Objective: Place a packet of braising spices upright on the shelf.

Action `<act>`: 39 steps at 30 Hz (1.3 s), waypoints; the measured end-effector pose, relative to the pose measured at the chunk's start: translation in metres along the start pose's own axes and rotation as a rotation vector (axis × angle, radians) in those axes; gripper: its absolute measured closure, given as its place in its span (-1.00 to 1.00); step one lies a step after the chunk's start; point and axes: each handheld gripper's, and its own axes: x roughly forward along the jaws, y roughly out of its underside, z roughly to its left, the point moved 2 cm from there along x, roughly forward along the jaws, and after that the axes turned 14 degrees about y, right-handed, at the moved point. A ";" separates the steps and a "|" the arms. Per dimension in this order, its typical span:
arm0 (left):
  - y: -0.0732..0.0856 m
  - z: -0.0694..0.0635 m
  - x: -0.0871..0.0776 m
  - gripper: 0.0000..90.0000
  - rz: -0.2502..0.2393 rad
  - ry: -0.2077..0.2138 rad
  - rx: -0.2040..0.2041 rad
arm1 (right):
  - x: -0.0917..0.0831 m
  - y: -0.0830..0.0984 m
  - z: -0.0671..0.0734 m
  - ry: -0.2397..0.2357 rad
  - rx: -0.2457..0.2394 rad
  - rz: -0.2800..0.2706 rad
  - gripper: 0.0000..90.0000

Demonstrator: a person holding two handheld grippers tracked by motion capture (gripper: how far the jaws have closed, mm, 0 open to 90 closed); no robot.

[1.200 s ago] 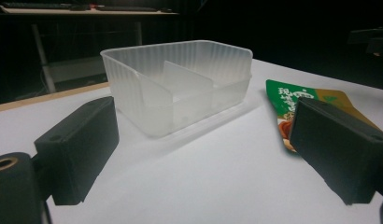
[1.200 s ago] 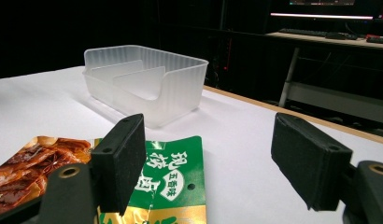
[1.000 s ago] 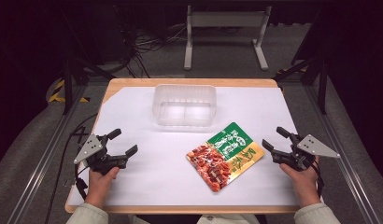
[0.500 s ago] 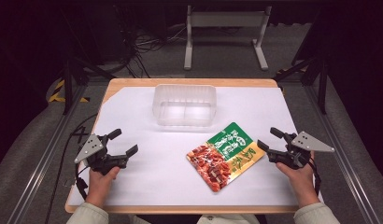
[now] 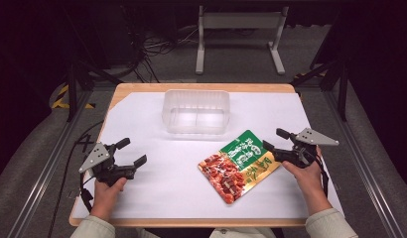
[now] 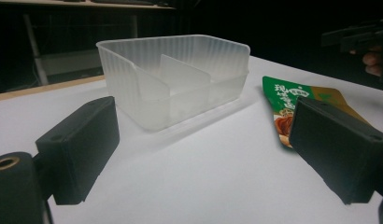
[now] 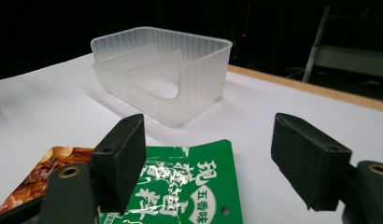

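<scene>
Green top band: the snack pouch (image 5: 239, 165) has a green upper end with white characters, a gold strip along one side, and a red-brown picture of food on its lower half.
Pouch finish: glossy film, flat, with small round holes near the green edge in the right gripper view (image 7: 189, 186).
Pouch place: it lies slantwise on the white table cover (image 5: 162, 183), right of centre, nearer the person than the clear plastic tub (image 5: 196, 111) and apart from it.
Tub: translucent, ribbed walls, a divider inside making two compartments; both look empty.
Right gripper (image 5: 274, 142): jaws spread wide, holding nothing; it sits at the pouch's green end, one jaw just over the pouch's edge, touching or not I cannot tell.
Left gripper (image 5: 132, 152): jaws wide apart, holding nothing, well apart from the pouch over bare white cover.
</scene>
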 end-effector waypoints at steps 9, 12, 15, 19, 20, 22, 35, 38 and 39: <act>0.000 0.001 0.001 -0.78 -0.006 0.014 -0.003 | 0.013 0.023 -0.005 0.012 -0.016 0.185 -0.16; 0.000 0.001 0.002 -0.77 0.000 0.023 -0.001 | 0.018 0.030 -0.004 0.006 -0.060 0.220 -0.09; 0.000 0.001 0.003 -0.77 0.000 0.025 -0.004 | 0.021 0.033 -0.003 0.008 -0.082 0.245 -0.07; 0.001 0.000 0.004 -0.76 0.004 0.025 -0.009 | 0.025 0.039 -0.003 0.017 -0.089 0.274 -0.07; 0.001 0.001 0.004 -0.76 0.007 0.021 -0.009 | 0.026 0.041 -0.003 0.024 -0.100 0.293 -0.07; 0.001 0.001 0.005 -0.76 0.015 0.023 -0.009 | 0.029 0.043 -0.003 0.023 -0.096 0.315 -0.09; 0.001 -0.001 0.005 -0.75 0.023 0.023 -0.001 | 0.032 0.050 -0.009 -0.046 0.074 0.396 -0.19; 0.001 -0.001 0.006 -0.75 0.020 0.023 -0.003 | 0.031 0.050 -0.009 -0.069 0.099 0.400 -0.19; 0.001 0.000 0.006 -0.75 0.022 0.022 -0.001 | 0.030 0.049 -0.009 -0.071 0.103 0.400 -0.18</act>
